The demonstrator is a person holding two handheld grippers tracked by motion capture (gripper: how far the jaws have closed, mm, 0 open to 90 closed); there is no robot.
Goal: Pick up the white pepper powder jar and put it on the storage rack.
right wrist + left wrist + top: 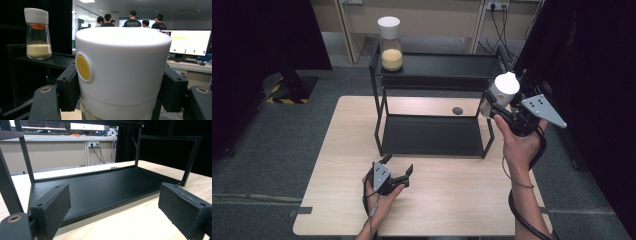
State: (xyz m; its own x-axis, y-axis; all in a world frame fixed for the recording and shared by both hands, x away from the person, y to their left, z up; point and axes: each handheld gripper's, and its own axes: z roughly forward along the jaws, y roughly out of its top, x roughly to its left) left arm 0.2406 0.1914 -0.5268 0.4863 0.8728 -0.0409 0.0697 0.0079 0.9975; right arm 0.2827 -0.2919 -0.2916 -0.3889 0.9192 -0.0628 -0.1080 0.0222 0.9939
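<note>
- One white-capped jar [390, 44] already stands on the rack's [432, 75] top shelf, upper left of the frame.
- Our right claw [493, 102] is clamped on the second jar [503, 89], held at the rack's right end; shelving remains.
- Our left claw [398, 167] rests wide and empty on the bench [342, 165].

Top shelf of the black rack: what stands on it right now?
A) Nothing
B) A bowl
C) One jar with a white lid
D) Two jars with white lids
C: one jar with a white lid and yellowish grains stands at the left end of the top shelf; the second jar is clamped in the right gripper, off the rack's right end.
</note>
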